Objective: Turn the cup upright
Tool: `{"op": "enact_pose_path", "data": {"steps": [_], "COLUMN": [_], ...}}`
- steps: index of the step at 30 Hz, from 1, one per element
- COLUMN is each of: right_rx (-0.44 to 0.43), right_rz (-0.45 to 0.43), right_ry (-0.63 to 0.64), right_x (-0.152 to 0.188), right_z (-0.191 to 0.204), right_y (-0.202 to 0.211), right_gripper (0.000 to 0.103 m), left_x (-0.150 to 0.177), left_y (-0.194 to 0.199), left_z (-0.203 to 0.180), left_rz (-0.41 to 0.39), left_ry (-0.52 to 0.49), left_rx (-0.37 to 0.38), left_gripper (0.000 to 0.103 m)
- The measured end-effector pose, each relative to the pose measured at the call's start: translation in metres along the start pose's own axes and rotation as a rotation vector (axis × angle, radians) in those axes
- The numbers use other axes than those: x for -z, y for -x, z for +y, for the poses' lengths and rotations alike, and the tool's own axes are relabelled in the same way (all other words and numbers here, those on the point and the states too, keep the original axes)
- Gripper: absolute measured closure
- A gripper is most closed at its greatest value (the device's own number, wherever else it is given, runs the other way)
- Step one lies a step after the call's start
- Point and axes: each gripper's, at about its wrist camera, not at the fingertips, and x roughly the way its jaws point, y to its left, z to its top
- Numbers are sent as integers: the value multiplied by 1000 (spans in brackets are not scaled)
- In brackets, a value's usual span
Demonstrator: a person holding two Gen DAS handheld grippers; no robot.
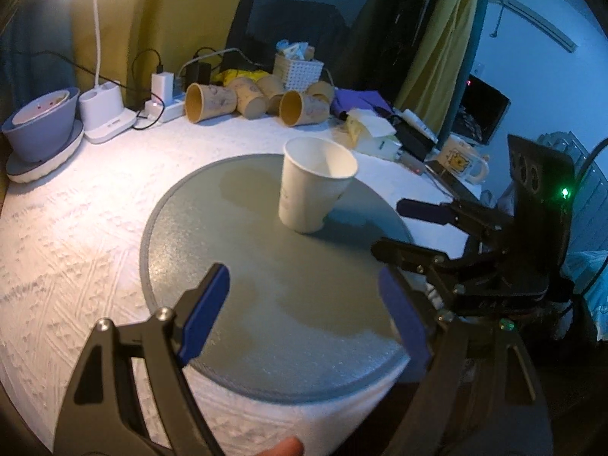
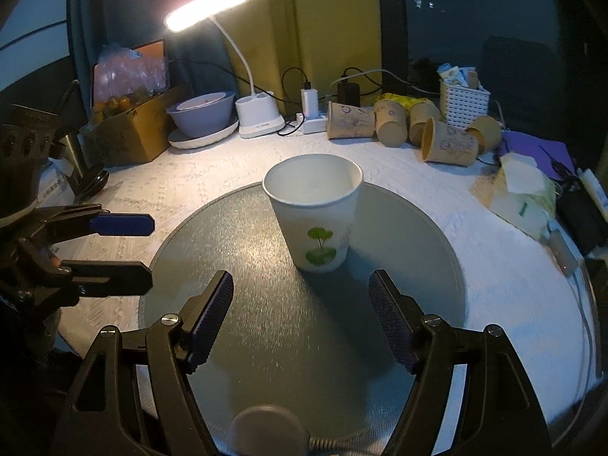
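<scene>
Both grippers (image 2: pixel 300 315) level, fingers (image 2: pixel 211 315) spread

My left wrist camera sits low over the near edge of the worktop (image 1: pixel 76 205), looking forward and down between the fingers of the left hand-held gripper (image 1: pixel 304 304), angled toward the far right corner. My right wrist camera looks the same way along the right hand-held gripper (image 2: pixel 300 304), from the near edge toward the far edge, facing the desk lamp (image 2: pixel 207 7). Both sit close to the round grey mat (image 1: pixel 212 235), which fills the middle of each view. They share the mat, the white cup (image 2: pixel 313 212) on it and the brown cups (image 1: pixel 258 100) along the far edge. Each also catches the other hand-held gripper at its side.
</scene>
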Motion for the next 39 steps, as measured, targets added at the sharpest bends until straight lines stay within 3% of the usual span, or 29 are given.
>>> {"op": "enact_pose_path", "data": {"steps": [5, 8, 27, 39], "right_rx": [21, 32, 99, 144], "right_rz": [-15, -23, -152, -249], "right_ry": [-4, -3, 21, 12], "right_x": [8, 11, 5, -12], "right_z": [6, 9, 37, 59], "right_y": [15, 24, 96, 147], "right_gripper": [26, 26, 26, 26], "left_x": [5, 7, 3, 0], "left_y": [10, 17, 88, 131], "left_z": [-9, -14, -29, -38], "left_rz": [-21, -52, -269, -412], "left_ry": [-9, -20, -59, -94], "left_rx": [-9, 55, 82, 12], "left_gripper": [8, 8, 8, 8]}}
